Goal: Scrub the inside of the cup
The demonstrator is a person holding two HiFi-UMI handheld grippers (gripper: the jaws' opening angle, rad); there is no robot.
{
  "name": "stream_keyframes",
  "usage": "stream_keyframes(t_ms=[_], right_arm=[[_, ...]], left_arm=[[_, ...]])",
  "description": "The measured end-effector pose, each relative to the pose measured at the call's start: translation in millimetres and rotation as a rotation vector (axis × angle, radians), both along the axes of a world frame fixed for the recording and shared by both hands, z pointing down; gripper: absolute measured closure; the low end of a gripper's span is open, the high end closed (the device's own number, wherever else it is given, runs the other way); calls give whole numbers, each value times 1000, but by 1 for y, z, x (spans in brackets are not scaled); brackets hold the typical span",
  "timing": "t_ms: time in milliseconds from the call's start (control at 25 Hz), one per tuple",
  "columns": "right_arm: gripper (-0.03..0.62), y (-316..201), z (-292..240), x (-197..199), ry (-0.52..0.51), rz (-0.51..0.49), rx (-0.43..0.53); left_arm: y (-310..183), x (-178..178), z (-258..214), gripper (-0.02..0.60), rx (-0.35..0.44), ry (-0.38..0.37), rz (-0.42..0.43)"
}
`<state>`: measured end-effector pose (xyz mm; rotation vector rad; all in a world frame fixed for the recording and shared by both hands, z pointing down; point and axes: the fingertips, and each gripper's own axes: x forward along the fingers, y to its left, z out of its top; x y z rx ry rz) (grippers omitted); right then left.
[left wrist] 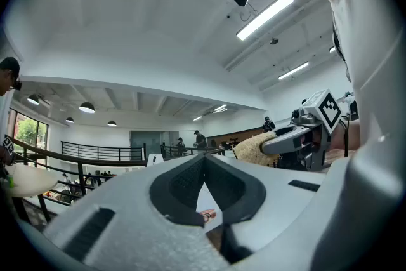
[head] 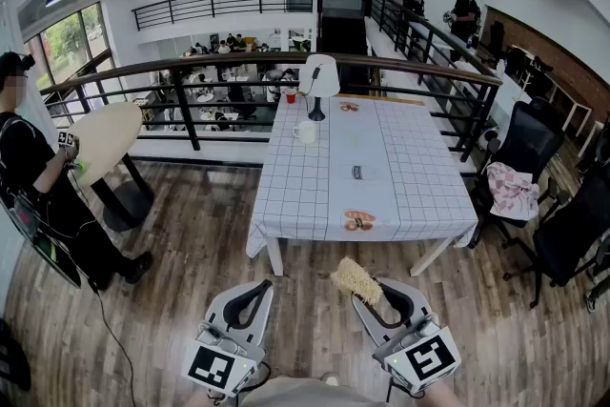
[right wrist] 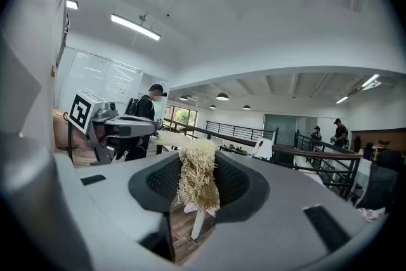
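Gripping: your right gripper (right wrist: pixel 198 182) is clamped on a straw-coloured fibre scrubber (right wrist: pixel 198 171). Its frayed end sticks out past the jaw tips.
Scrubber heading: seen from the head view, it points forward and a little to your left, roughly level.
Other tool: your left gripper (left wrist: pixel 204 167) has its jaws together with nothing between them. It sits just to the left of the scrubber, apart from it, and both are held low in front of you.
Cup: the white cup (head: pixel 305 132) stands on the far half of the table (head: pixel 410 176), well ahead of the scrubber and slightly to its left. It is just in front of the foot of a white lamp (head: pixel 318 76).
In between: bare wooden floor (head: pixel 191 234) and the table's near edge separate the scrubber from the cup, and nothing touches the cup.
Cup axis: it looks upright with its mouth up, though it is too small to tell which way the handle faces.
Nearer hand: the cup lies almost on the line between your two grippers, so neither is clearly closer.
Stage, as a judgement: scrubbing has not begun, and you need to step up to the table first.
Coming move, as a judgement: your empty left gripper suits steadying the cup, while the scrubber tips from level to downward to enter the mouth.
Risk: pushing in with the cup unheld may slide it into the lamp.
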<state>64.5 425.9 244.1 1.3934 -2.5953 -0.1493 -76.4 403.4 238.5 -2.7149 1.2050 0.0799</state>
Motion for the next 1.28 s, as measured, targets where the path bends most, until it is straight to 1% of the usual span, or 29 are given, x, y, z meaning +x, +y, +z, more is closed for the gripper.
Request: stream_keyframes(t_ms=[320,480,600,720,880,1120,1280], right_arm=[[459,-1,-1,2,-21,11,3],[459,0,-4,9,-44,29,14],[459,0,-5,14,-43,35,20],[459,-1,-1,18,-40,35,16],[459,1,3,25,-49,42,7],[459,-2,8,46,-66,54,-4],[458,-4,7,59,-77,52,4]], left_arm=[[5,6,8,569,-73,-11,15],[5,11,5,569,-37,-11,24],[6,18,7,569,-56,-15,33],[6,22,7,569,-48,-13,36],[7,31,9,569,-65,-14,45],[3,49,13,569,-68,-19,48],[2,60,16,569,-73,-22,35]])
